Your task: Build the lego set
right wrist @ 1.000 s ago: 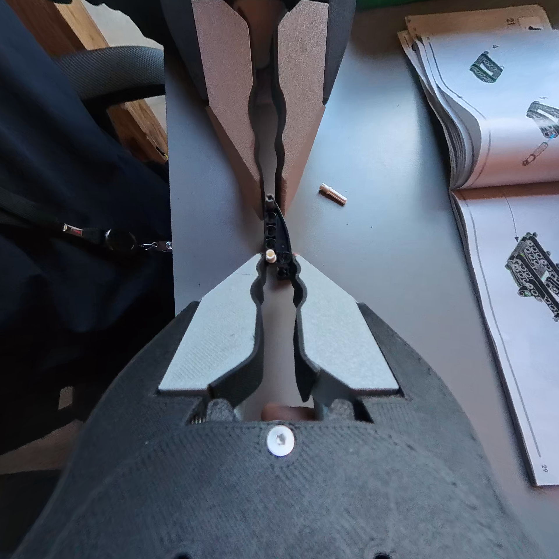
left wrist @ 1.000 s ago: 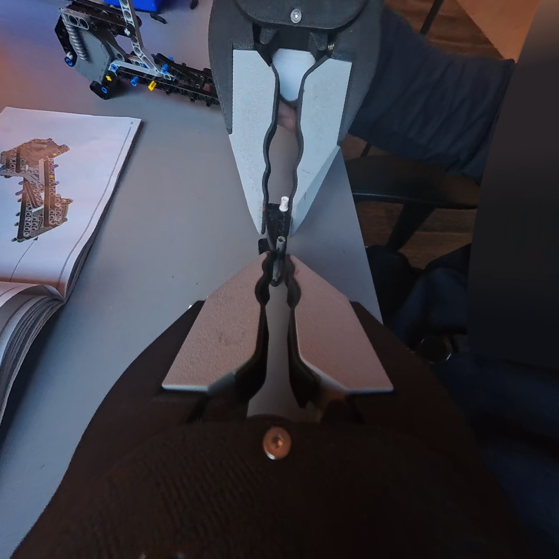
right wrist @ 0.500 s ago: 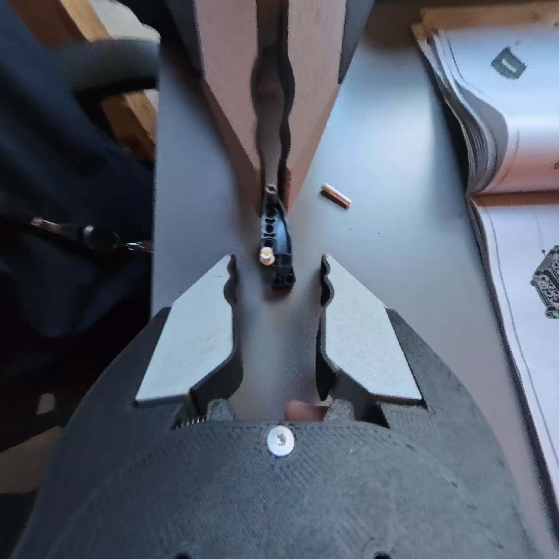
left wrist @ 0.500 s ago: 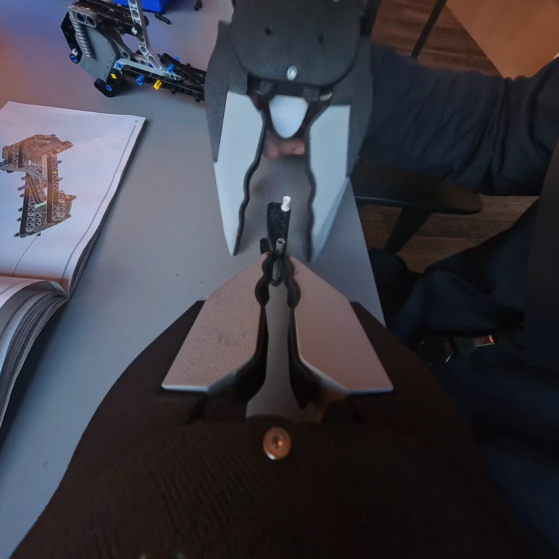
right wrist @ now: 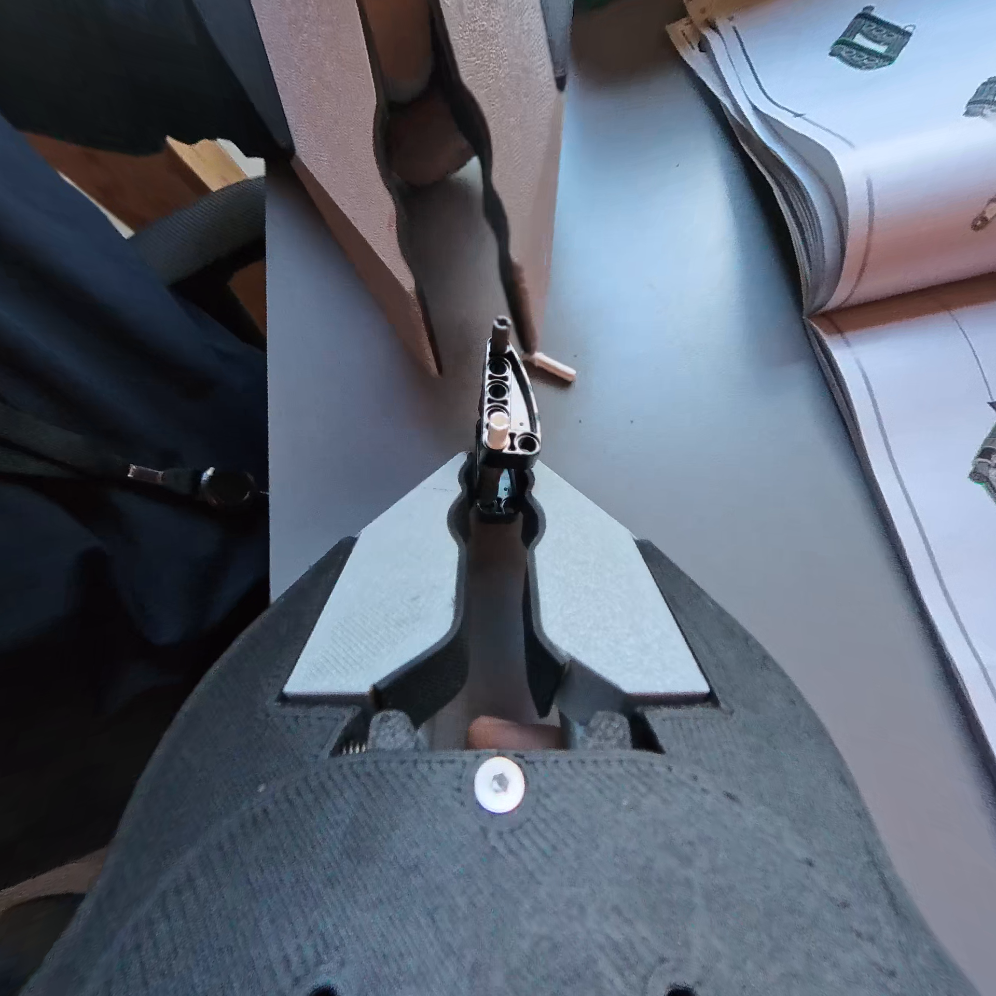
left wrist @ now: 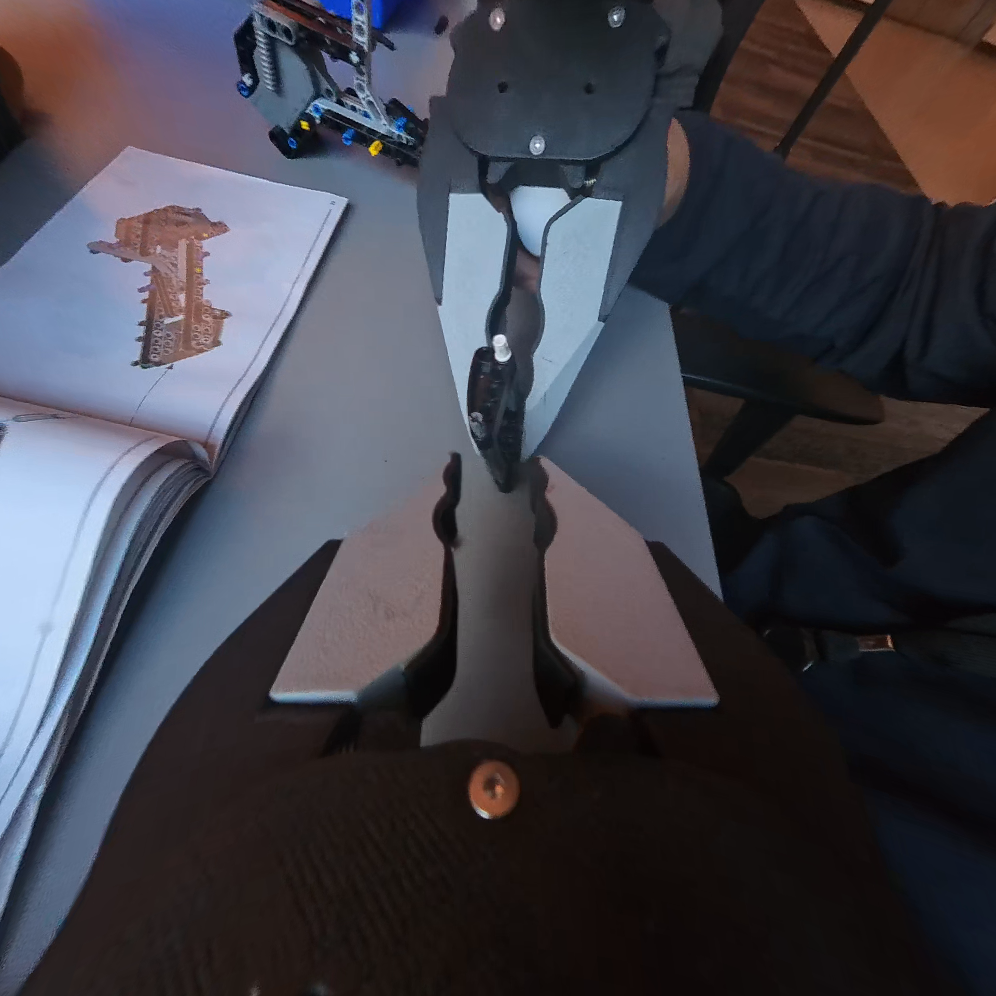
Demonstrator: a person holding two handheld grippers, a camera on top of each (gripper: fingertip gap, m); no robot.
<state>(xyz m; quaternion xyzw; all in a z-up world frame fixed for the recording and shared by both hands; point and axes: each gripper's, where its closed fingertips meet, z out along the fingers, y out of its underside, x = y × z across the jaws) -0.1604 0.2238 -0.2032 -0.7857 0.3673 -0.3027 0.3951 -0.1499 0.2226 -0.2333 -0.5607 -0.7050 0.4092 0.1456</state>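
A small black curved lego beam (right wrist: 509,399) with a tan pin (right wrist: 498,428) stuck in it is held upright above the grey table (right wrist: 673,377). My right gripper (right wrist: 498,474) is shut on the beam's near end. My left gripper (left wrist: 496,474) is open, its fingertips either side of the beam's tip without gripping it. In the left wrist view the beam (left wrist: 493,409) sits between the right gripper's (left wrist: 501,450) closed fingers, its pin (left wrist: 500,347) pointing up. In the right wrist view the left gripper (right wrist: 482,355) stands open just beyond the beam.
A loose tan pin (right wrist: 552,366) lies on the table by the left gripper's finger. An open instruction booklet (left wrist: 161,296) lies to the left, also in the right wrist view (right wrist: 889,161). A partly built grey and black model (left wrist: 334,91) stands at the far side. A person's dark sleeve (left wrist: 808,296) and the table edge are at the right. Only a small space, under 4 cm, lies between the two pairs of fingers.
One second ago both grippers held the beam. The right gripper opened and backed off, then closed on the beam again. The left gripper has let go and opened.
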